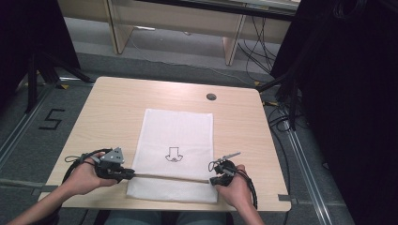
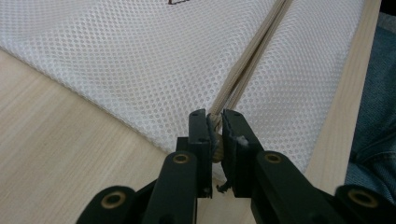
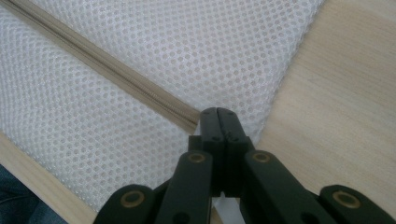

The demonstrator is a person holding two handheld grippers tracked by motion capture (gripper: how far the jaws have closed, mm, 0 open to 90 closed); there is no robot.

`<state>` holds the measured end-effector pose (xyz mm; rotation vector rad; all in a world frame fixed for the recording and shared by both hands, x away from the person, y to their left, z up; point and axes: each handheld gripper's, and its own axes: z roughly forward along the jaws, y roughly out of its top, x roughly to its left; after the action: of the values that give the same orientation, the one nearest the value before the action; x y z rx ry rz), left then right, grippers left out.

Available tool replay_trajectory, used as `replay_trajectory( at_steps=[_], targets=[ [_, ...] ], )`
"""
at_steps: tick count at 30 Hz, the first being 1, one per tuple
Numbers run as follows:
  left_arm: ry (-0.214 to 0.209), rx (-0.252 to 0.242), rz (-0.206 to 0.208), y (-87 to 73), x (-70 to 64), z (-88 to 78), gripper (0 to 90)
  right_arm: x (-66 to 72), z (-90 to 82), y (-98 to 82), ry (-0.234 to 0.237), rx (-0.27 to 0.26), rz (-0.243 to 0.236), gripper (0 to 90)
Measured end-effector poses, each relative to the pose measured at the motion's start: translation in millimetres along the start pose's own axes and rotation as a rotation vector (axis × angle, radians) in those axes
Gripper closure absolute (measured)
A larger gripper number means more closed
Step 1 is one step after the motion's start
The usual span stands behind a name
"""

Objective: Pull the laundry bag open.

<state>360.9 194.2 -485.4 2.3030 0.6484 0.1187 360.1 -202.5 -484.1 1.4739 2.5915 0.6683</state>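
The white mesh laundry bag (image 1: 176,152) lies flat on the counter (image 1: 108,117), its zipped end toward the person. A beige zipper (image 1: 171,177) runs straight across the bag between the two tools, near the bag's closest edge.

Left tool (image 1: 127,175): the jaws stand narrow, clamped on a small beige part at the zipper's end, judged to be the slider or its pull tab. In the left gripper view, the zipper tape (image 2: 247,65) runs straight ahead from the jaw tips, in line with the likely pull.

Right tool (image 1: 212,180): the jaws are pressed fully together on the bag's corner, pinching the mesh just beside the far end of the zipper (image 3: 107,65). This grip most likely anchors the bag, so that the fabric stays taut and does not bunch as the slider travels.

Materials: the bag is a fine honeycomb mesh, soft and slightly translucent, rectangular, with a small dark outlined emblem (image 1: 173,154) ahead of both tools at its centre. The zipper is a narrow woven tape with a raised central ridge. The counter is pale wood-grain laminate, smooth, with a round cable port (image 1: 211,96) beyond the bag.
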Motion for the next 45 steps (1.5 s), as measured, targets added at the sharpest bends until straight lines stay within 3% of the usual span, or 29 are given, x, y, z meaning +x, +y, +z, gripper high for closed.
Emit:
replay_trajectory(
  at_steps=[1, 3, 5, 7, 9, 11, 13, 14, 15, 16, 17, 18, 22, 25, 27, 28, 30, 31, 32, 34, 38, 39, 43, 45],
  targets=[
    [-0.009, -0.009, -0.021, -0.5, -0.9, 0.3, 82.3, 0.0, 0.0, -0.1, 0.0, 0.0, 0.0, 90.0],
    [-0.007, -0.011, -0.011, -0.9, 0.1, -0.6, 82.3, 1.9, -1.1, -0.3, 0.005, 0.017, 0.03, 90.0],
    [-0.007, -0.013, -0.027, -2.0, 0.3, -0.7, 82.3, -0.2, 0.0, -0.1, 0.001, 0.001, 0.001, 90.0],
    [0.005, -0.002, -0.014, -2.8, 2.3, -2.0, 82.3, 0.1, -0.2, -0.1, 0.001, 0.004, 0.006, 90.0],
    [-0.001, -0.011, -0.035, -3.7, 1.5, -1.8, 82.3, -0.3, 0.0, -0.1, 0.001, 0.001, 0.001, 90.0],
    [0.001, 0.003, -0.001, -4.1, 4.9, -3.5, 82.3, -0.1, 0.0, 0.0, 0.001, 0.001, 0.0, 90.0],
    [0.006, -0.003, -0.032, -5.4, 3.7, -3.2, 82.3, -0.2, 0.0, -0.1, 0.001, 0.001, 0.002, 90.0],
    [0.009, 0.0, -0.013, -5.6, 5.9, -4.1, 82.3, 2.0, -1.2, -0.2, 0.006, 0.019, 0.034, 90.0],
    [0.009, -0.009, -0.045, -6.9, 4.8, -4.0, 82.3, 1.8, -1.1, -0.1, 0.003, 0.017, 0.03, 90.0],
    [0.012, 0.005, -0.022, -7.1, 7.0, -5.3, 82.3, 0.5, -0.4, -0.1, 0.002, 0.006, 0.011, 90.0],
    [0.008, -0.005, -0.038, -7.9, 6.6, -5.3, 82.3, 1.8, -1.1, -0.2, 0.005, 0.018, 0.03, 90.0],
    [0.005, -0.004, -0.046, -8.4, 6.6, -5.1, 82.3, -0.3, 0.0, -0.1, 0.002, 0.001, 0.001, 90.0],
    [0.009, -0.001, -0.029, -9.4, 8.6, -6.3, 82.3, 0.4, -0.4, -0.1, 0.002, 0.005, 0.011, 90.0],
    [0.006, 0.002, -0.047, -9.8, 7.6, -5.7, 82.3, 1.8, -1.1, -0.2, 0.003, 0.017, 0.031, 90.0],
    [0.02, 0.016, -0.026, -10.4, 8.9, -6.2, 82.3, 1.8, -1.2, -0.4, 0.003, 0.015, 0.031, 90.0],
    [0.006, 0.002, -0.057, -11.4, 8.0, -5.2, 82.4, 1.9, -1.1, -0.4, 0.004, 0.015, 0.031, 90.0],
    [0.012, 0.009, -0.05, -11.4, 8.0, -5.4, 82.3, 1.7, -1.1, -0.2, 0.004, 0.016, 0.027, 90.0],
    [0.017, 0.009, -0.05, -11.7, 7.8, -5.5, 82.3, -0.2, 0.0, -0.1, 0.001, 0.0, 0.001, 90.0],
    [0.016, 0.011, -0.051, -12.0, 8.1, -5.6, 82.3, 1.7, -1.1, -0.2, 0.005, 0.016, 0.028, 90.0],
    [0.022, 0.028, -0.028, -12.2, 10.3, -6.5, 82.3, 1.8, -1.0, -0.3, 0.003, 0.013, 0.026, 90.0],
    [0.015, 0.023, -0.061, -13.9, 10.5, -5.5, 82.3, 1.8, -0.9, -0.5, 0.003, 0.011, 0.024, 90.0],
    [0.022, 0.032, -0.038, -13.7, 12.2, -6.3, 82.4, 1.0, -0.3, -0.4, 0.003, 0.005, 0.013, 90.0],
    [0.014, 0.027, -0.062, -15.4, 10.8, -5.5, 82.4, 0.4, 0.1, -0.1, 0.001, 0.002, 0.004, 90.0],
    [0.009, 0.028, -0.048, -15.8, 12.3, -5.1, 82.4, 0.1, 0.2, 0.0, 0.001, 0.001, 0.0, 90.0]
  ],
)
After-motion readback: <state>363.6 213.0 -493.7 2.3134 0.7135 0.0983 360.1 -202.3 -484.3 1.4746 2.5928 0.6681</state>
